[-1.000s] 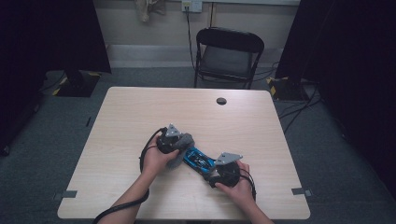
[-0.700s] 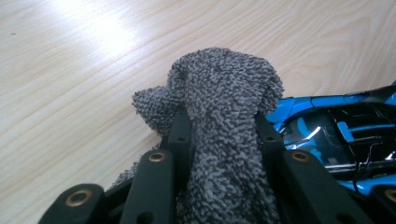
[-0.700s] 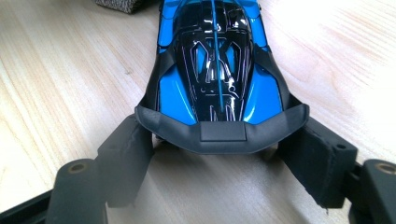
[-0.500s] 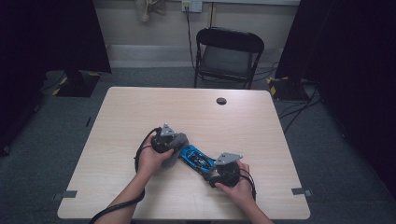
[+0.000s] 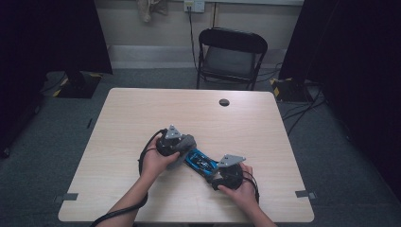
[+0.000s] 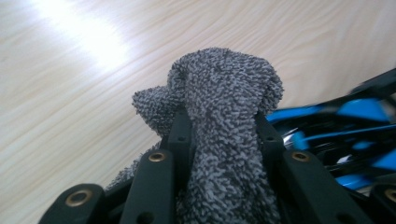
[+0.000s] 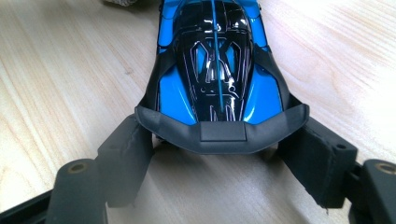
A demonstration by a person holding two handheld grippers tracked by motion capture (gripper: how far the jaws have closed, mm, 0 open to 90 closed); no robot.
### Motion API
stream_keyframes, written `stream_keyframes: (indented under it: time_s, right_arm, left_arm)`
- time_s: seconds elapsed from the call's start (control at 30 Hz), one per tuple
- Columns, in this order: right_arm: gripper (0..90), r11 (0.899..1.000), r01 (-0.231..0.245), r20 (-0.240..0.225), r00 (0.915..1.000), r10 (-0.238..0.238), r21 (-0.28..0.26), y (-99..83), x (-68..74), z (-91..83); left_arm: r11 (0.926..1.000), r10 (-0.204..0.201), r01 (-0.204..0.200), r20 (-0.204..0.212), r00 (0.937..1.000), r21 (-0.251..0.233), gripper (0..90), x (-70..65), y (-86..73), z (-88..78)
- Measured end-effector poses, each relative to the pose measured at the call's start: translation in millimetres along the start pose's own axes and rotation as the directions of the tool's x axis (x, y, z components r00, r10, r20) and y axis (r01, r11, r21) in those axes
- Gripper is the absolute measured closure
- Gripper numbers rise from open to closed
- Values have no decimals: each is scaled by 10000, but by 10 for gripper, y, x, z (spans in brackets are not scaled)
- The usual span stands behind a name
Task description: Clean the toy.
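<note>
A blue and black toy car lies on the wooden table between my two grippers. My left gripper is shut on a bunched grey terry cloth, which rests at the car's front end. In the left gripper view the cloth bulges up between the black jaws of the left gripper, with the car just to the right. My right gripper holds the car's rear. In the right gripper view the car points away, and the right gripper has its pads on both sides under the rear wing.
A small round black cap sits in the table's far side. A black folding chair stands beyond the far edge. Cables trail from both grippers toward the person. Bare wood lies to the left and right of the hands.
My left gripper with the cloth has shifted slightly to the left and up at the car's front. The right gripper and the car have stayed put.
</note>
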State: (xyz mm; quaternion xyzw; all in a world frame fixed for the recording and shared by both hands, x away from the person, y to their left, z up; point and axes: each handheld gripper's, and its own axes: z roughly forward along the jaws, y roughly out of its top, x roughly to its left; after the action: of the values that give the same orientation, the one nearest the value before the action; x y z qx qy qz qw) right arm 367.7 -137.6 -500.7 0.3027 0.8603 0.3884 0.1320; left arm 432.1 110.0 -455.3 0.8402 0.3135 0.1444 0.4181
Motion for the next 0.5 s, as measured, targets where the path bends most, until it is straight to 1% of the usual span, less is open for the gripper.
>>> stream_keyframes:
  time_s: [0.03,0.07,0.1,0.13,0.17,0.2,0.23,0.27,0.3,0.33,0.37,0.4,0.43,0.47,0.5]
  right_arm:
    - [267,10000,0,0,10000,0,0,0,0,0]
    - [267,10000,12,-13,10000,-12,3,0,-1,0]
    - [267,10000,12,-13,10000,-12,3,0,-1,0]
    - [267,10000,-4,0,10000,4,2,0,0,0]
    - [267,10000,-3,-2,10000,3,1,0,0,0]
    - [268,10000,-5,-1,10000,5,1,0,0,0]
    - [268,10000,-5,-1,10000,5,1,0,0,0]
    - [267,10000,-1,-2,10000,1,2,0,0,0]
    - [267,10000,-2,-2,10000,2,2,0,0,0]
    - [267,10000,0,-1,10000,0,1,0,0,0]
    - [267,10000,0,-1,10000,0,1,0,0,0]
    - [267,10000,0,-2,10000,0,2,0,0,0]
    - [267,10000,0,-2,10000,0,2,0,0,0]
    - [267,10000,-2,0,10000,2,2,0,0,0]
    - [267,10000,-2,0,10000,2,2,0,0,0]
  left_arm:
    - [10000,0,0,0,10000,0,676,0,0,0]
    - [9998,109,-104,282,9995,-166,676,-84,57,-9]
    - [9998,109,-104,282,9995,-166,676,-84,57,-9]
    - [9995,197,-183,545,9983,-249,676,-156,93,-7]
    - [9995,197,-183,545,9983,-249,676,-156,93,-7]
    - [9993,228,-201,878,9959,-308,676,-255,113,13]
    - [9993,228,-201,878,9959,-308,676,-255,113,13]
    - [9991,357,-326,1129,9930,-288,676,-346,117,39]
    - [9989,420,-390,1236,9914,-272,676,-389,117,54]
    - [9989,420,-390,1236,9914,-272,676,-389,117,54]
    - [9988,449,-420,1318,9903,-250,676,-421,116,66]
    - [9981,594,-564,1549,9861,-238,676,-507,113,101]
    - [9981,594,-564,1549,9861,-238,676,-507,113,101]
    - [9974,710,-675,1781,9815,-256,676,-581,109,132]
    - [9974,710,-675,1781,9815,-256,676,-581,109,132]
